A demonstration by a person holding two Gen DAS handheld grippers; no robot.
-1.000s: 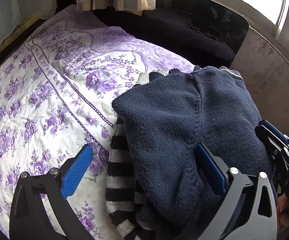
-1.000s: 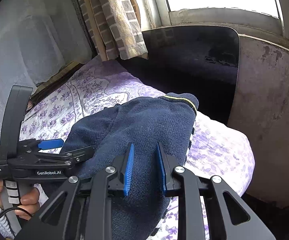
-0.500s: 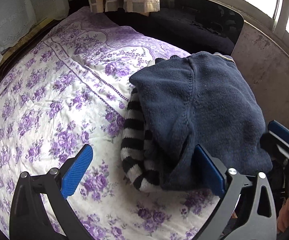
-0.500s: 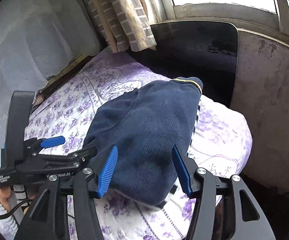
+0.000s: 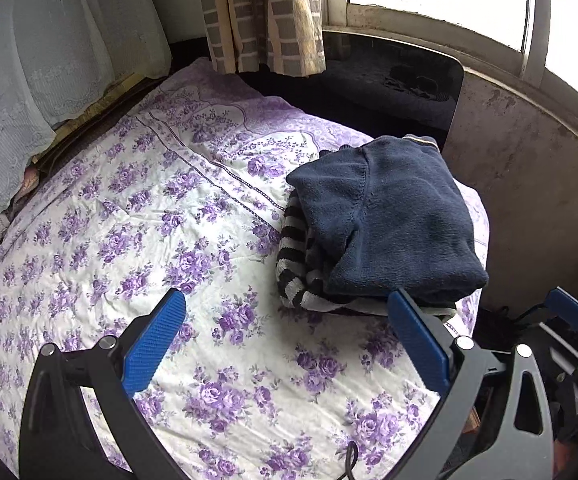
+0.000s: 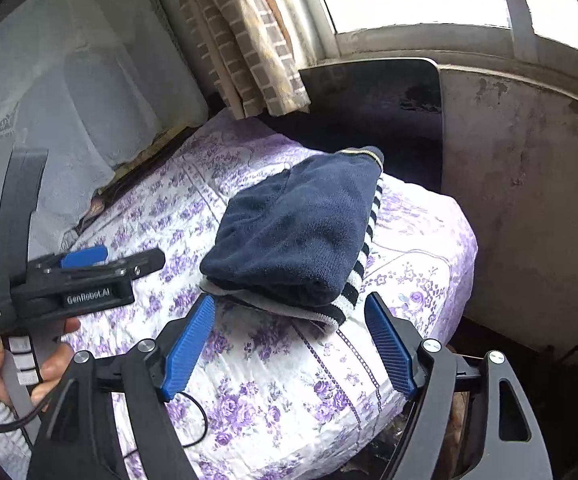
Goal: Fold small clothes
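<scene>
Two garments make up your pile: the folded navy sweater (image 5: 385, 220) sits squarely on top of the black-and-white striped garment (image 5: 295, 258), whose stripes peek out at the sweater's 9 o'clock edge in the left wrist view. The stack lies on the floral bedspread (image 5: 149, 220) towards the corner nearest the grey wall, at about 1 o'clock from your left gripper (image 5: 289, 344). Stacking there looks deliberate: it keeps finished pieces together and leaves the wide middle of the bed free for spreading the next item.

Your right gripper (image 6: 291, 344) has just been opening and now stands wide, its blue pads flanking the near edge of the pile without pressing on it; nothing is between them. Your left gripper is likewise spread wide and holds nothing, with only bedspread showing between its pads. Both sit clear of the cloth, so I judge this fold finished.
</scene>
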